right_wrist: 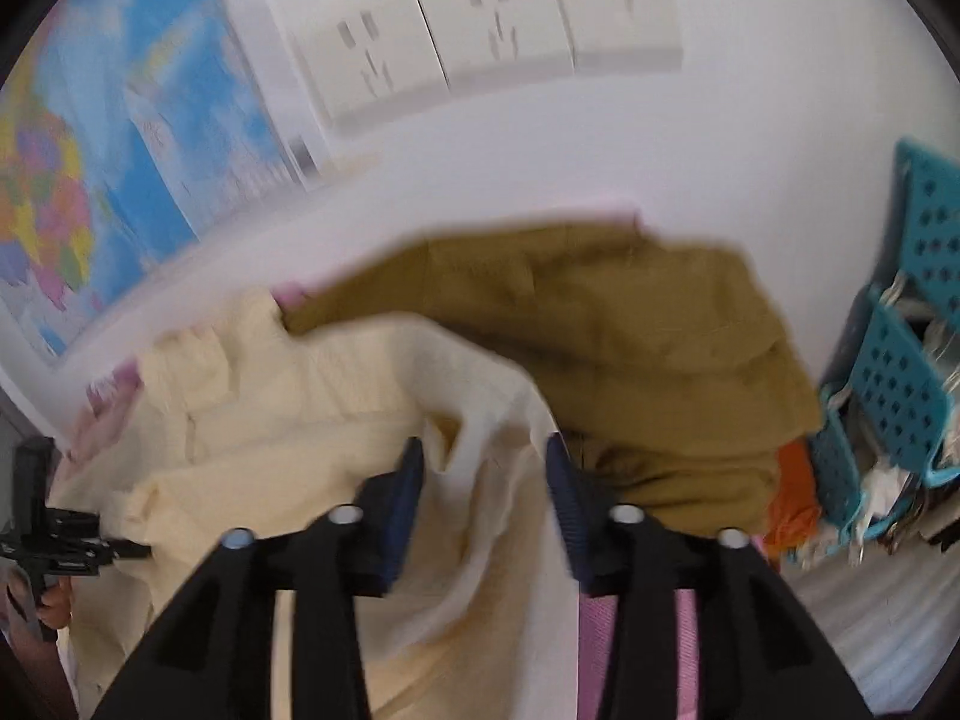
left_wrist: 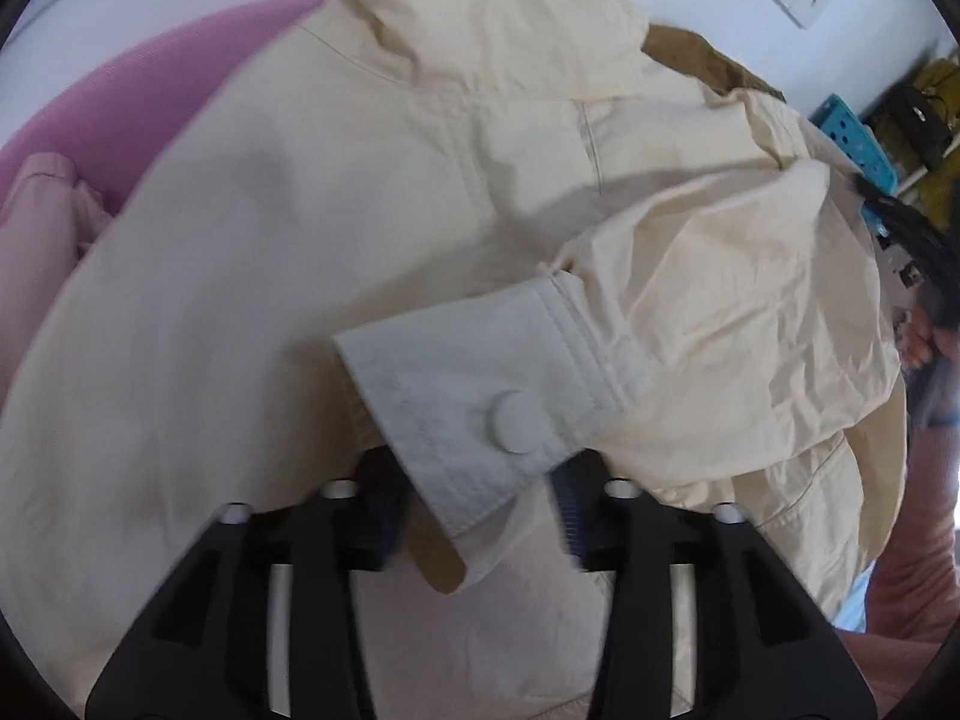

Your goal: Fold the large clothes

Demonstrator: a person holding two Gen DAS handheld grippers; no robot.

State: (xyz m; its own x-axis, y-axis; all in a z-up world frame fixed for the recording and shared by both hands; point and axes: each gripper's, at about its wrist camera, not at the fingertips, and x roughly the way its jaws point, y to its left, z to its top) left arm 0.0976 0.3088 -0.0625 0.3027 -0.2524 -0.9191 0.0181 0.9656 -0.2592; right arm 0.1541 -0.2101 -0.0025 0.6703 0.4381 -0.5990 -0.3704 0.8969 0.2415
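Note:
A cream jacket (left_wrist: 360, 210) lies spread on a pink mat (left_wrist: 120, 96). One sleeve (left_wrist: 720, 300) is folded across the body, and its white cuff (left_wrist: 480, 414) with a round snap button reaches between the fingers of my left gripper (left_wrist: 477, 516). That gripper's jaws stand apart and the pads do not press on the cuff. In the right wrist view a fold of the cream jacket (right_wrist: 270, 420) runs up between the fingers of my right gripper (right_wrist: 485, 492), which are also spread with fabric loose in the gap.
An olive-brown garment (right_wrist: 630, 330) lies beyond the jacket by the wall. A pale pink garment (left_wrist: 36, 228) sits at the mat's left. Teal perforated baskets (right_wrist: 900, 348) stand at the right. Wall sockets (right_wrist: 480, 42) and a map (right_wrist: 120, 150) are behind. A person's hand (left_wrist: 924, 348) shows at the right.

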